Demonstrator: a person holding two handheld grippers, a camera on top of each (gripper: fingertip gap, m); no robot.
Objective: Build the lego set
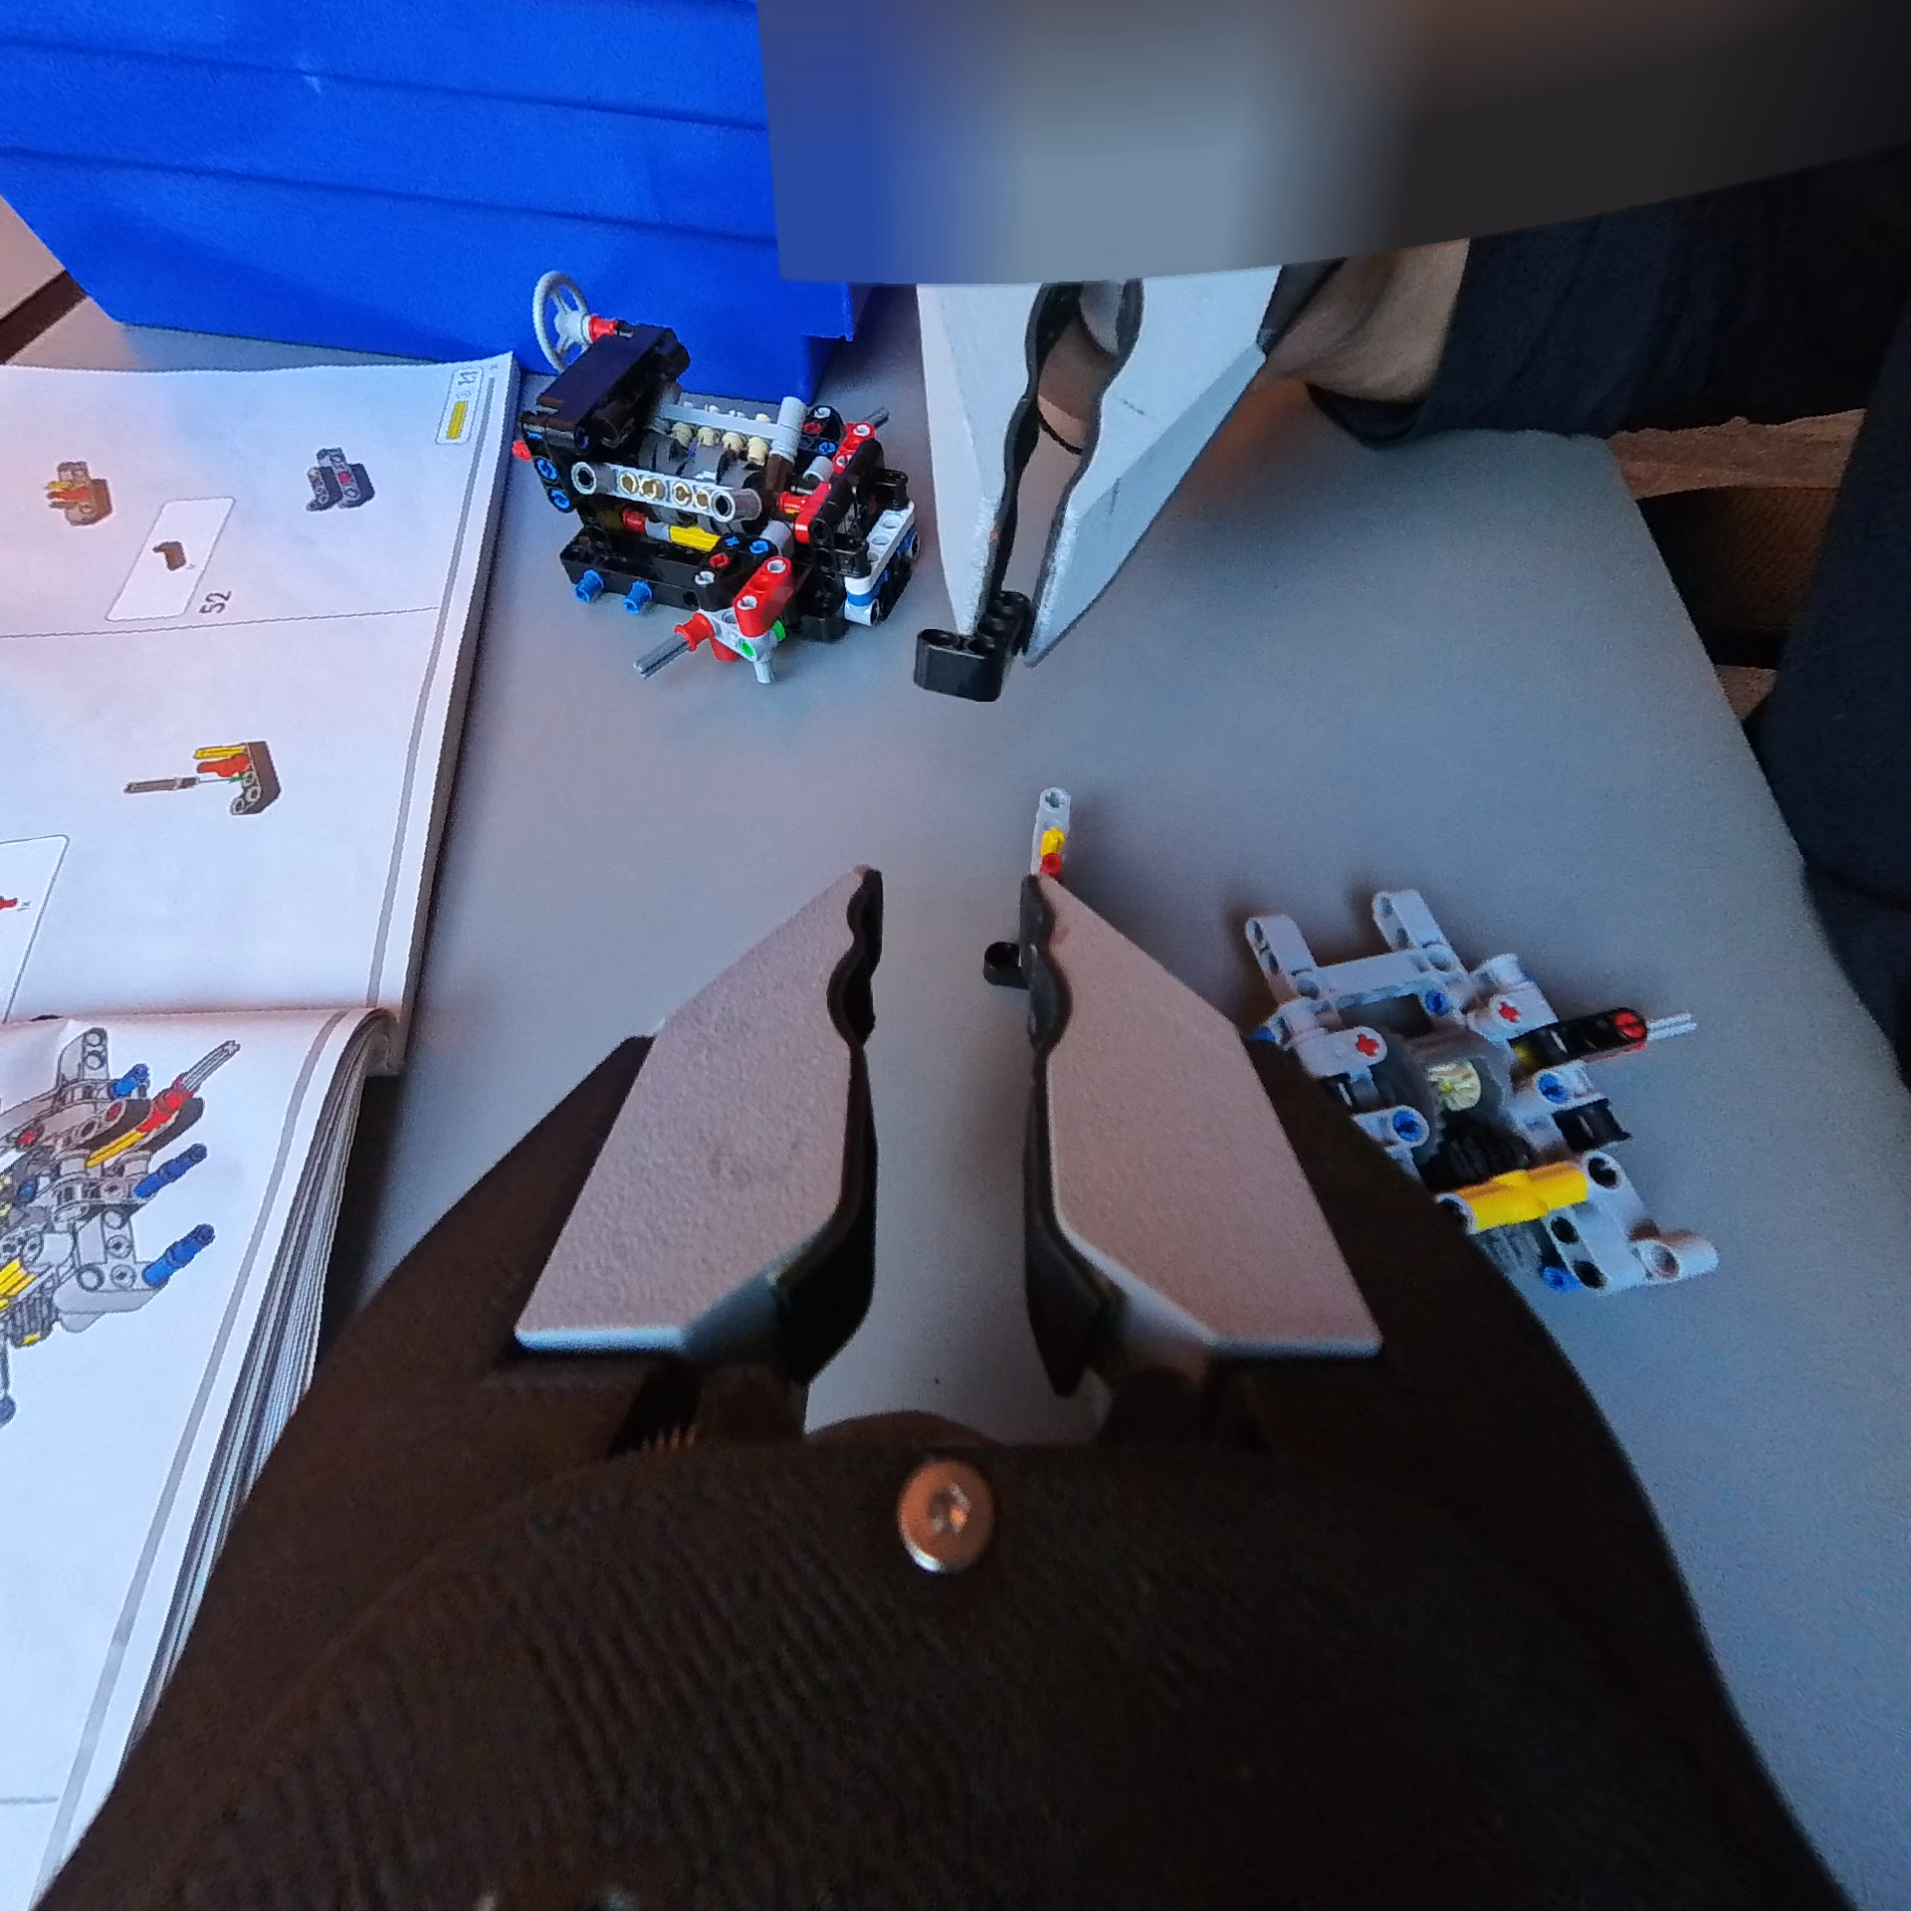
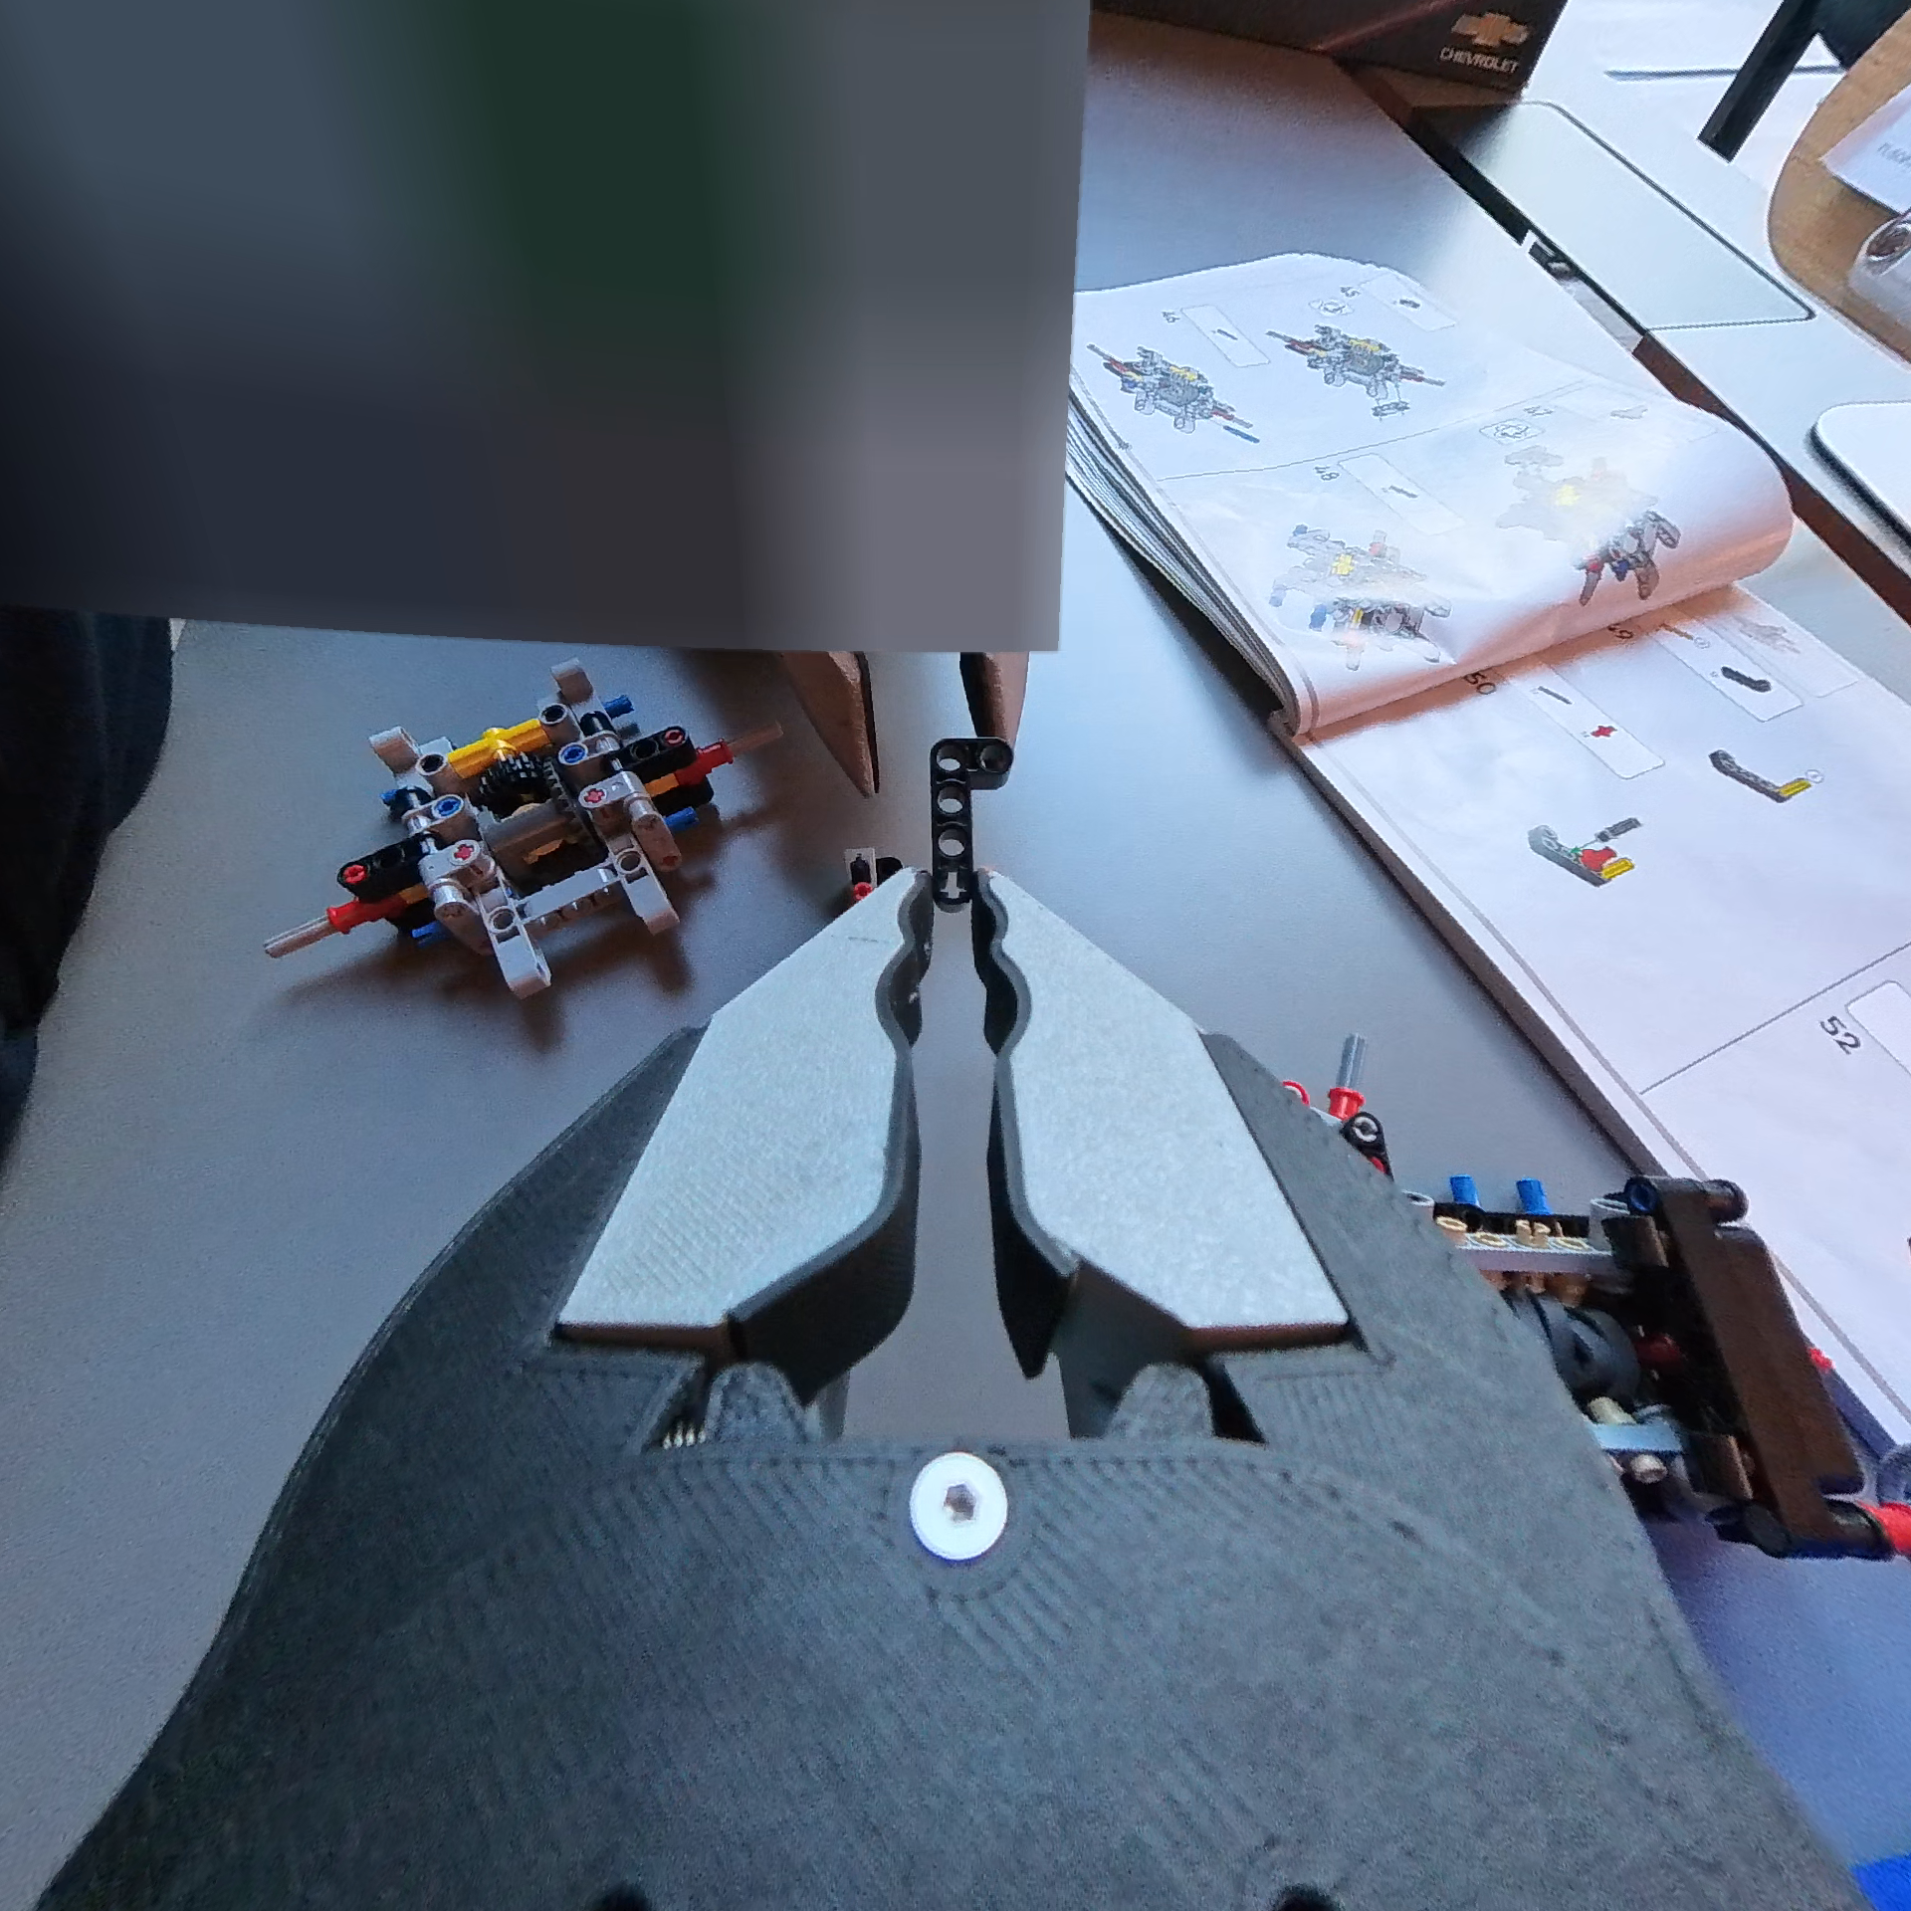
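1. Right wrist view: right gripper (image 2: pixel 953 898) jaws pinch black L-shaped beam (image 2: pixel 957 801), above the bench (image 2: pixel 1189 827); light, stiff, slippery, apparently held at its end.
2. Left gripper (image 1: pixel 951 910): jaws parted, empty; small pin piece (image 1: pixel 1052 843) just beside.

Open left tongs (image 1: pixel 951 910) above table (image 1: pixel 724 827)

The left gripper's (image 1: pixel 951 910) right finger (image 1: pixel 1044 993) covers most of a small black piece (image 1: pixel 1001 962) and the lower end of a little white piece with yellow and red pins (image 1: pixel 1052 838). The open booklet (image 1: pixel 207 724) runs off the left edge. The black brick model (image 2: pixel 1675 1334) is half hidden behind the right gripper's (image 2: pixel 952 898) body (its far end is cut by the edge). The blue bin (image 1: pixel 393 176) is cropped at the top. Things at the far table corner (image 2: pixel 1861 238) are too blurred to name.
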